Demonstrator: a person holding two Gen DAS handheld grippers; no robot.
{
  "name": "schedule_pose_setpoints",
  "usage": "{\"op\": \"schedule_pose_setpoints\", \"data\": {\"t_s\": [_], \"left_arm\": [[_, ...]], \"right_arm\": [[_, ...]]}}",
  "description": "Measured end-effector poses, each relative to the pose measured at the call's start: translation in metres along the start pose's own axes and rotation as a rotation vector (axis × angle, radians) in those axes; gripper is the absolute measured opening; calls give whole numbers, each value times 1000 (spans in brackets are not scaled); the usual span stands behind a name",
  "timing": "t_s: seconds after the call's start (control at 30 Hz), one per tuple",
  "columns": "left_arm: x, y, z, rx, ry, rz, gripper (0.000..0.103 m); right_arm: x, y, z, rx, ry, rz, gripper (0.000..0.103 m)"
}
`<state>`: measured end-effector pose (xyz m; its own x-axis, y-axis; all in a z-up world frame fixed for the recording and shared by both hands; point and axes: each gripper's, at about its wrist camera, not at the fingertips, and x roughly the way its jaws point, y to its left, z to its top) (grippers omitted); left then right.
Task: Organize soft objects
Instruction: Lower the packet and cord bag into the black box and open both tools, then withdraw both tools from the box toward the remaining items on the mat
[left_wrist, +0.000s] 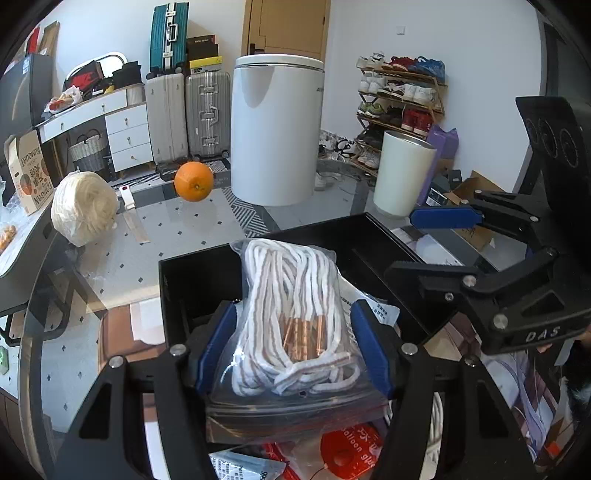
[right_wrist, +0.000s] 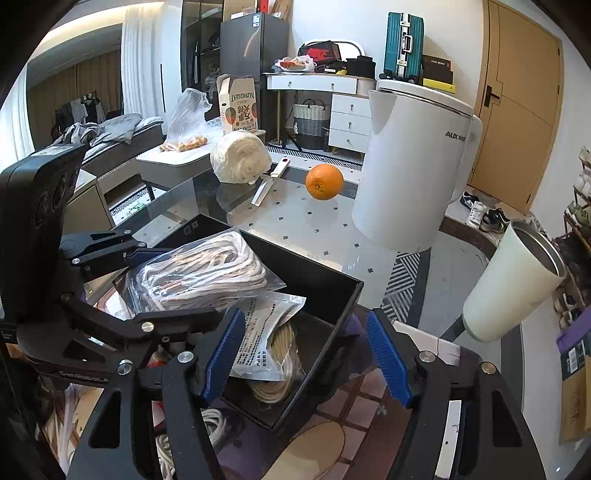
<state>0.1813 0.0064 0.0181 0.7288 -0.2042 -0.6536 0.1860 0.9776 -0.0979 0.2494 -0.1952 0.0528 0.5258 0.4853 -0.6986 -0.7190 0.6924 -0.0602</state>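
A clear bag of white rope (left_wrist: 291, 317) (right_wrist: 207, 273) lies on top of other things in a black box (left_wrist: 192, 280) (right_wrist: 325, 280). My left gripper (left_wrist: 293, 350) stands open around the bag, one blue pad on each side, neither visibly pressing. A printed packet of beige cord (right_wrist: 273, 332) lies under the bag in the box. My right gripper (right_wrist: 306, 356) is open and empty, its fingers on either side of the box's near corner. A cream roll of cord (left_wrist: 83, 206) (right_wrist: 240, 157) sits far back on the glass table.
An orange (left_wrist: 194, 181) (right_wrist: 324, 181), a tall white appliance (left_wrist: 277, 129) (right_wrist: 413, 166) and a white cup (left_wrist: 402, 173) (right_wrist: 513, 280) stand beyond the box. A red packet (left_wrist: 351, 446) and a white cable (right_wrist: 218, 417) lie near me. Suitcases and a shoe rack line the back wall.
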Motion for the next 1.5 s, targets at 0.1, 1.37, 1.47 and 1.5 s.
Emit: {"op": "schedule_pose_setpoints", "data": {"t_s": [0.1, 1.37, 1.47, 1.5], "left_arm": [[-6, 0, -2, -5, 5, -3, 67], [-92, 1, -75, -124, -159, 196, 103], [-92, -3, -80, -120, -152, 193, 103], [-91, -3, -81, -116, -151, 198, 103]], "right_arm": [[-3, 0, -1, 3, -4, 0, 70], [-67, 41, -76, 163, -50, 31, 102], [-67, 44, -79, 156, -37, 31, 102], [-67, 45, -81, 157, -33, 31, 102]]}}
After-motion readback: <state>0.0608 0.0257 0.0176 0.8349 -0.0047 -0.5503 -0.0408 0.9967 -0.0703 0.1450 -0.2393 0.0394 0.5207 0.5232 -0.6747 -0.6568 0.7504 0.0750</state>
